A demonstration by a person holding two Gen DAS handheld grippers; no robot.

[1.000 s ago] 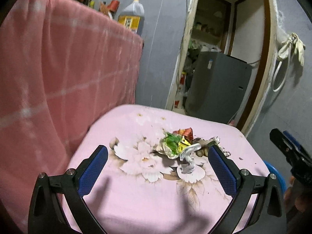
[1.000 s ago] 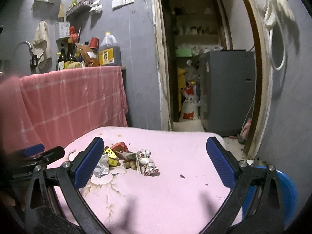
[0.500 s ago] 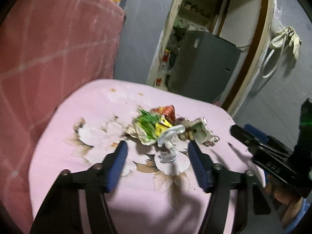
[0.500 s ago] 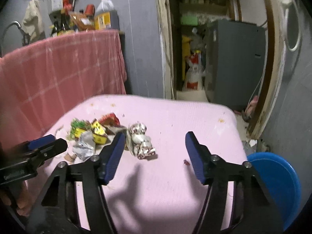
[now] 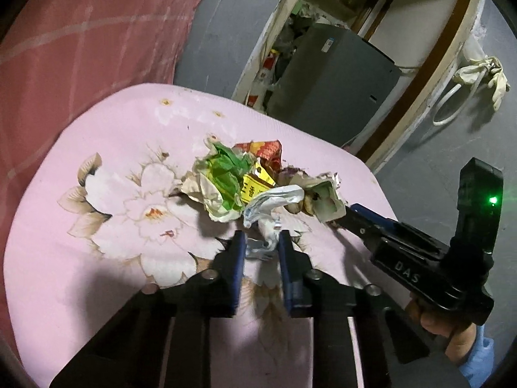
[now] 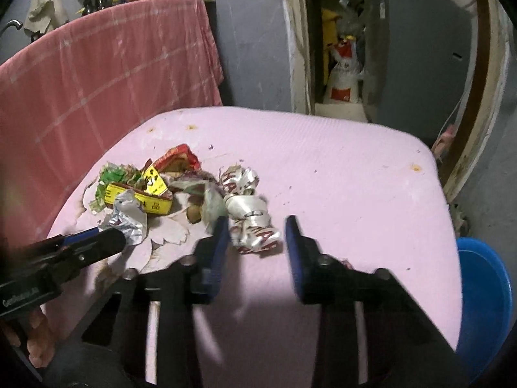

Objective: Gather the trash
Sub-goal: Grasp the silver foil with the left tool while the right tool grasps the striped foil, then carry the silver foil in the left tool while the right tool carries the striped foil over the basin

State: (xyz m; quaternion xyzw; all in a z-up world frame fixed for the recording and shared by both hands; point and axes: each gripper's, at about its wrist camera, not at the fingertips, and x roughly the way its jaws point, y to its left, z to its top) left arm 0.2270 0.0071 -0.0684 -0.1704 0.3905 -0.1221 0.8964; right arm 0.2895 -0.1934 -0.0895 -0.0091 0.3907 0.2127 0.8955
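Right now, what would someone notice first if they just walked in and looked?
Probably the heap of crumpled colourful wrappers lying on the pink flowered tablecloth. Both tools are closing on it: the left tool around a silvery foil scrap, the right tool around a white-and-red crushed wrapper. A round blue plastic bin waits beside the table's right edge.
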